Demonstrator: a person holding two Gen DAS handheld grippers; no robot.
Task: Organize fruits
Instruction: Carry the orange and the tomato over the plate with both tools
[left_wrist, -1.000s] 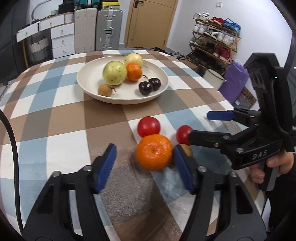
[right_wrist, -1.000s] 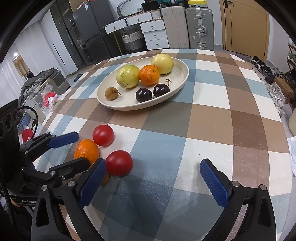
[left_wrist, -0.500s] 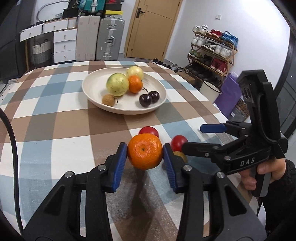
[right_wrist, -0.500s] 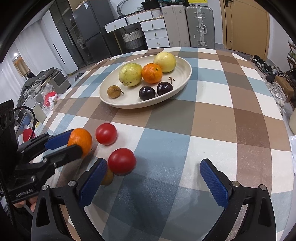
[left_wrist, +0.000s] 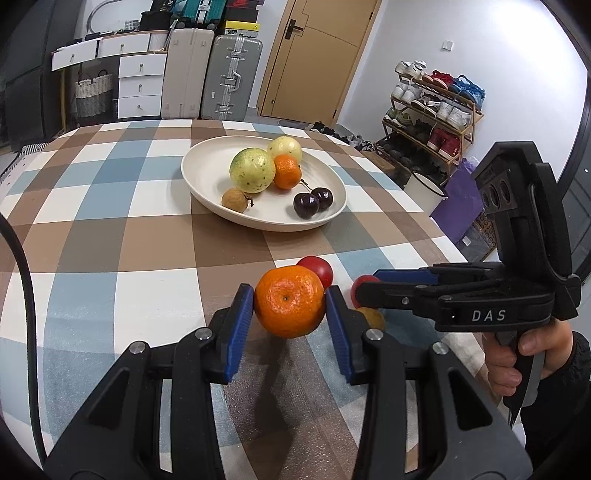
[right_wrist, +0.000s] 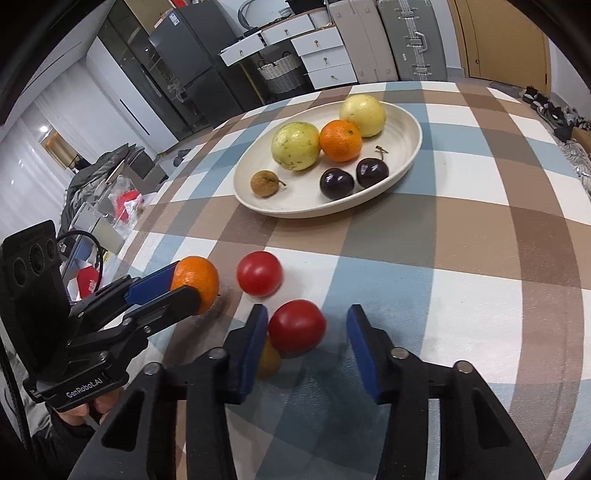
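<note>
My left gripper (left_wrist: 289, 315) is shut on an orange mandarin (left_wrist: 289, 301) and holds it just above the checked tablecloth; it also shows in the right wrist view (right_wrist: 194, 282). My right gripper (right_wrist: 304, 338) is open, its blue pads either side of a red tomato (right_wrist: 297, 325) lying on the cloth. A second red tomato (right_wrist: 259, 273) lies just beyond. A small brown fruit (right_wrist: 267, 360) sits under the near tomato. The cream plate (right_wrist: 406, 147) farther back holds two yellow-green fruits, an orange, two dark plums and a small brown fruit.
The table (left_wrist: 110, 240) is round with a blue, brown and white checked cloth. A shoe rack (left_wrist: 432, 110) and a purple bag (left_wrist: 461, 195) stand beyond its right edge. Suitcases and drawers line the far wall.
My left gripper closed on the mandarin and lifted it off the cloth. My right gripper moved forward and narrowed around the near red tomato.
</note>
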